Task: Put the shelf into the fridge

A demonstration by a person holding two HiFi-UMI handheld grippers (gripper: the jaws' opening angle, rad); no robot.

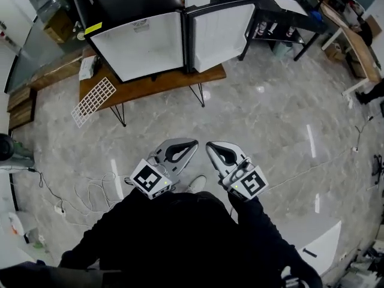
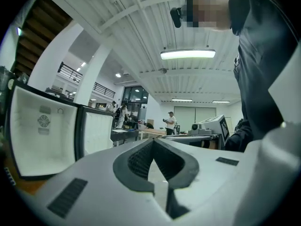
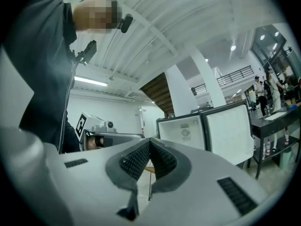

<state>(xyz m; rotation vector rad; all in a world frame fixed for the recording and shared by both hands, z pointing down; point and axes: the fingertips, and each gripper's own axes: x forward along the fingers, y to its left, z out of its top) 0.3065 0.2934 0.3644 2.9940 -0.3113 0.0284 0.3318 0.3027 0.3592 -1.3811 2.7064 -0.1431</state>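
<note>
Shelf [image 1: 93, 101]: white wire grid on the floor [image 1: 270, 131], far left, beside the table's left leg; outside the fridge.
Fridge [image 1: 144, 44]: stands on the wooden table [image 1: 156, 86], far centre; door [image 1: 222, 35] swung open to the right, white interior exposed.
Left claw [image 1: 192, 142]: pressed together, nothing between the jaws; near the person's body, well apart from the shelf.
Right claw [image 1: 209, 144]: pressed together, empty; just beside the left claw.
</note>
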